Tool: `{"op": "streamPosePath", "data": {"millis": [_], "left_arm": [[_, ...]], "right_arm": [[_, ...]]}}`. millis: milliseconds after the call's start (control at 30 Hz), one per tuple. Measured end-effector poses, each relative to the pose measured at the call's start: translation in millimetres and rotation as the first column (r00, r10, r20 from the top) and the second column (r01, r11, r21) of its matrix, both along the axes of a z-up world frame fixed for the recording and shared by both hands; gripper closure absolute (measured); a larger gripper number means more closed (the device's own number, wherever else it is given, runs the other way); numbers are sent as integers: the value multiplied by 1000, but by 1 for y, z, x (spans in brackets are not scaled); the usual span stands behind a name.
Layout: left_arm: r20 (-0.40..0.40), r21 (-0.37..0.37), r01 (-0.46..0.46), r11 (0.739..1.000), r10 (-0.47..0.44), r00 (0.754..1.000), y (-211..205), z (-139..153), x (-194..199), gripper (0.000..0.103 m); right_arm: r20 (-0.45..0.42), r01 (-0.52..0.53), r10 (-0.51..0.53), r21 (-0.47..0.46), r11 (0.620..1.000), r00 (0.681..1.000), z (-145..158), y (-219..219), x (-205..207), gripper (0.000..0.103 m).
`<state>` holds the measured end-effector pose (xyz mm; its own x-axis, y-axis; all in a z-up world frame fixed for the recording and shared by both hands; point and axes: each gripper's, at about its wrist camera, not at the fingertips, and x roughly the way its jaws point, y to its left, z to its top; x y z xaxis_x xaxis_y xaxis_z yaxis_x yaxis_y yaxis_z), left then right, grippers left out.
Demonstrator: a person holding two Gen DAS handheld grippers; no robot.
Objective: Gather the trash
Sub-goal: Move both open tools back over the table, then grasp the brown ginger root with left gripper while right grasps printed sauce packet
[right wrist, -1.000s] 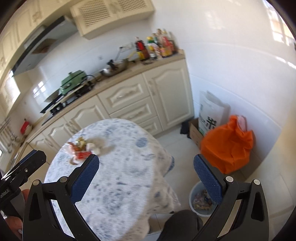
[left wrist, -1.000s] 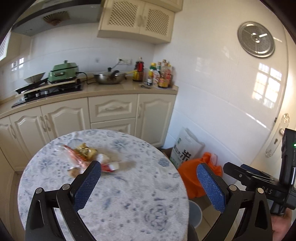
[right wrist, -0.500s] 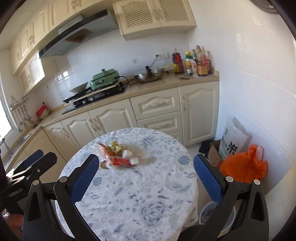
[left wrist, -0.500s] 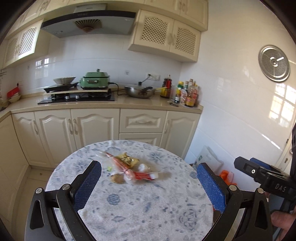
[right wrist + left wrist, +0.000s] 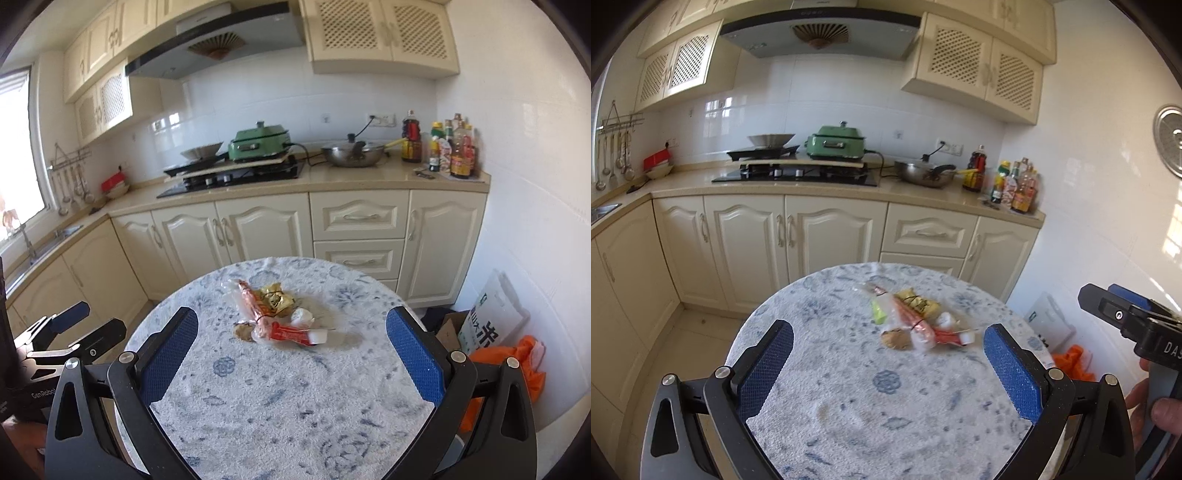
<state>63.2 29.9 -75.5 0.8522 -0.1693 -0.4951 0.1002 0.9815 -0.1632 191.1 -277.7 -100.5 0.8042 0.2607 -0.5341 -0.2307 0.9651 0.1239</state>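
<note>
Both views now levelled and squared on table (image 5: pixel 849 406), unlike second ago when tilted toward floor. Trash pile (image 5: pixel 273 317) sits mid-table, untouched. Left tongs (image 5: pixel 886 363) spread wide, empty; right tongs (image 5: pixel 291 356) same. Judgement: approach lined up, pickup not begun.

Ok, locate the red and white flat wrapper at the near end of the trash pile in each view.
Left wrist: red and white flat wrapper lies right of centre on the round blue-patterned table, by the right pad.
Right wrist: it lies at picture centre, between the open pads.
Shared landmark: green lidded electric cooker on the counter.
</note>
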Motion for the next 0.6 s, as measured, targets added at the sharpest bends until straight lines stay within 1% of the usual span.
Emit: {"op": "streamPosePath", "data": {"millis": [100,167,233,467,533,600], "left_arm": [[-38,-1,-11,1000,11,999,3,-10,18,1],[-65,-1,-18,1000,18,998,2,-19,31,1],[-91,0,-21,1000,21,996,2,-26,43,1],[-177,16,-18,1000,21,984,-7,-53,94,1],[-198,19,-13,1000,16,980,-11,-59,107,1],[-212,23,-10,1000,14,977,-16,-67,118,1]], "right_arm": [[-46,-17,14,-49,999,999,-22,9,20,0],[-101,-37,31,-59,998,994,-43,13,36,0],[-167,-52,38,-81,995,985,-69,17,56,0],[-296,-67,30,-116,991,955,-138,18,110,1],[-328,-65,28,-102,993,944,-152,16,123,4],[-343,-48,24,-63,997,939,-158,8,129,4]]}}
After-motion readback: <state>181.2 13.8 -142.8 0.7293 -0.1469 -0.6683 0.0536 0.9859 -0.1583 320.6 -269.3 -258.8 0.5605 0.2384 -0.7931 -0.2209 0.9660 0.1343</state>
